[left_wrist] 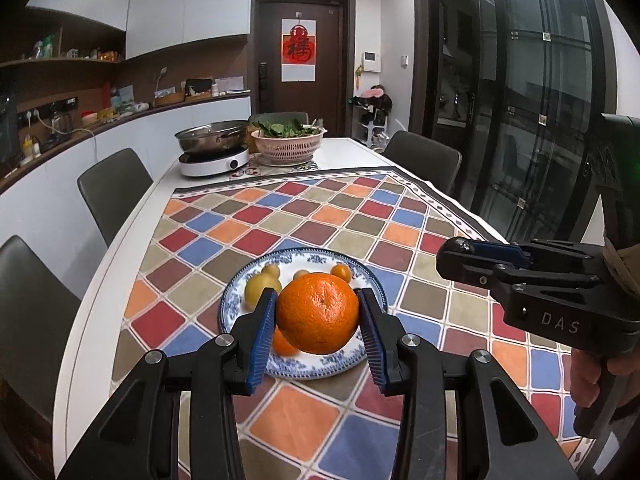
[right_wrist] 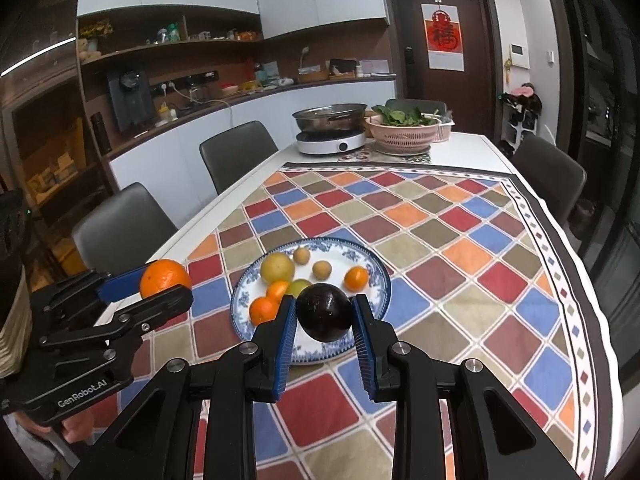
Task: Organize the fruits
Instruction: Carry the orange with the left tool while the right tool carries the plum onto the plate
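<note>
Right wrist view: above the plate [right_wrist: 376,280], my right gripper [right_wrist: 325,312] clamps a dark fruit [right_wrist: 325,313], my left gripper [left_wrist: 318,314] an orange [left_wrist: 318,312]. Lifting off; each needs a destination next.

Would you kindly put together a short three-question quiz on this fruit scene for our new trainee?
1. True or false: the left tongs are shut on the large round orange.
2. What do the right tongs hold? A) a yellow lemon B) a dark, almost black round fruit C) nothing
3. Fill in: the remaining small fruits lie on a blue-and-white patterned ___.

Key
1. True: the blue pads press on both its sides.
2. B
3. plate, standing on the chequered multicoloured tablecloth.
</note>
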`<state>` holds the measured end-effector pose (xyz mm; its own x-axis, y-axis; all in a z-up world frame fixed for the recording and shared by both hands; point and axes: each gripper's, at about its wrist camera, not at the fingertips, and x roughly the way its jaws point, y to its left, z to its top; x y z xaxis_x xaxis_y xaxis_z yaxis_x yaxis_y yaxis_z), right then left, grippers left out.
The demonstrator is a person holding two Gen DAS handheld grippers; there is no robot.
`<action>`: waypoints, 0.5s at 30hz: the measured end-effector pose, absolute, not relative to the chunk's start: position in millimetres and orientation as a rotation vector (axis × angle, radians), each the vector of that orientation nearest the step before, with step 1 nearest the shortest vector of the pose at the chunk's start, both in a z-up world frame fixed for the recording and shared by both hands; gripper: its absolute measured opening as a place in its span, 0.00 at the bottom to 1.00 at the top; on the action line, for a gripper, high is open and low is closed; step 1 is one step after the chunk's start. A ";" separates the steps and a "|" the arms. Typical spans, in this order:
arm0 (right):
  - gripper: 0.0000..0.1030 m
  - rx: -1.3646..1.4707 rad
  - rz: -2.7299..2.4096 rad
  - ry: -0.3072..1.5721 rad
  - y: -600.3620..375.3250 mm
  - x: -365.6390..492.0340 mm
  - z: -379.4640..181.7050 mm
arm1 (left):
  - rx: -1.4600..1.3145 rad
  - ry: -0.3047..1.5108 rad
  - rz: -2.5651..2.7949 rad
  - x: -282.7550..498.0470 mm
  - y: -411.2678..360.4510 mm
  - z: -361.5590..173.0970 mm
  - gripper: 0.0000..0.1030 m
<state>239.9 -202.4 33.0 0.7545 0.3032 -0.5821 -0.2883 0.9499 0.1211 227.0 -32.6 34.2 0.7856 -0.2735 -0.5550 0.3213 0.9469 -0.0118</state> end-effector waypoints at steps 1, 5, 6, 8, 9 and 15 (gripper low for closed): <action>0.28 0.020 0.326 0.640 -201.2 244.6 34.0 | 0.086 0.585 -0.323 228.8 -32.6 34.7 0.39; 0.28 0.013 0.338 0.646 -197.3 259.1 35.1 | 0.086 0.589 -0.338 246.9 -31.3 34.2 0.39; 0.28 0.010 0.340 0.648 -196.6 261.1 34.6 | 0.080 0.591 -0.346 251.2 -30.7 33.4 0.39; 0.28 0.006 0.343 0.656 -194.2 270.0 33.3 | 0.074 0.609 -0.355 264.1 -29.8 30.0 0.39; 0.28 0.004 0.348 0.661 -192.4 275.2 32.3 | 0.072 0.616 -0.357 268.1 -29.2 28.6 0.39; 0.28 0.015 0.356 0.701 -186.9 302.4 21.3 | 0.072 0.659 -0.376 300.3 -28.5 17.0 0.39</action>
<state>302.4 -186.9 21.3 0.7061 0.3259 -0.6286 -0.3156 0.9396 0.1326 300.3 -28.5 17.0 0.7257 -0.3183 -0.6100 0.3635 0.9301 -0.0529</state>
